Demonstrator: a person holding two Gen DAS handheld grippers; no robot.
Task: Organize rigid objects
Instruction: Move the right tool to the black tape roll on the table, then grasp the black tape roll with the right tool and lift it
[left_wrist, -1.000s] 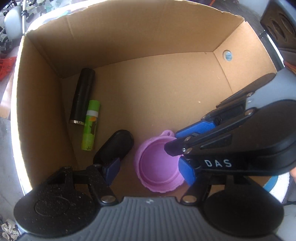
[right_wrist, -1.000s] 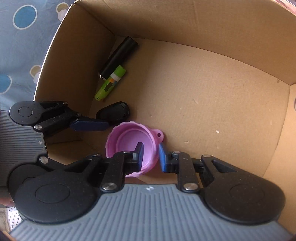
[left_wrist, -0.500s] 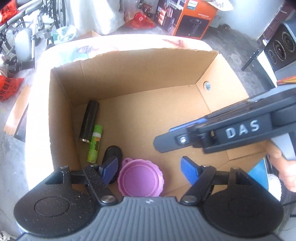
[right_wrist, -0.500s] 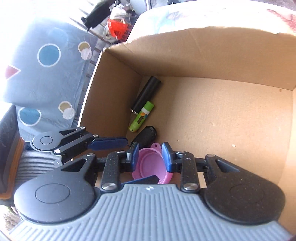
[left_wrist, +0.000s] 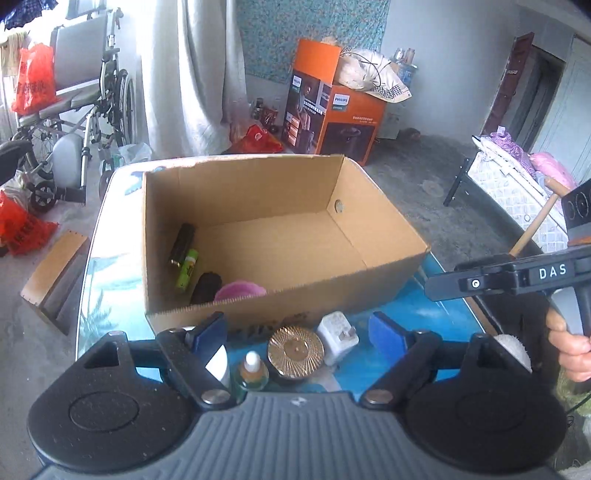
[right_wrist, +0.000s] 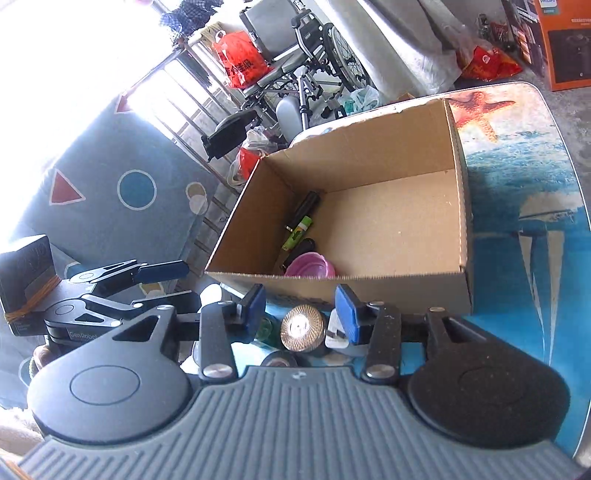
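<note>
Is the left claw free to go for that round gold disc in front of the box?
Probably yes. The left claw is empty, its jaws opening, and the gold disc lies uncovered between the dropper bottle and white plug. Those close neighbours could get nudged.

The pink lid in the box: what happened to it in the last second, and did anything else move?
The right gripper let go of the pink lid; both grippers pulled back out of the cardboard box, jaws opening, empty. The left gripper held nothing. The box's contents stayed put.
</note>
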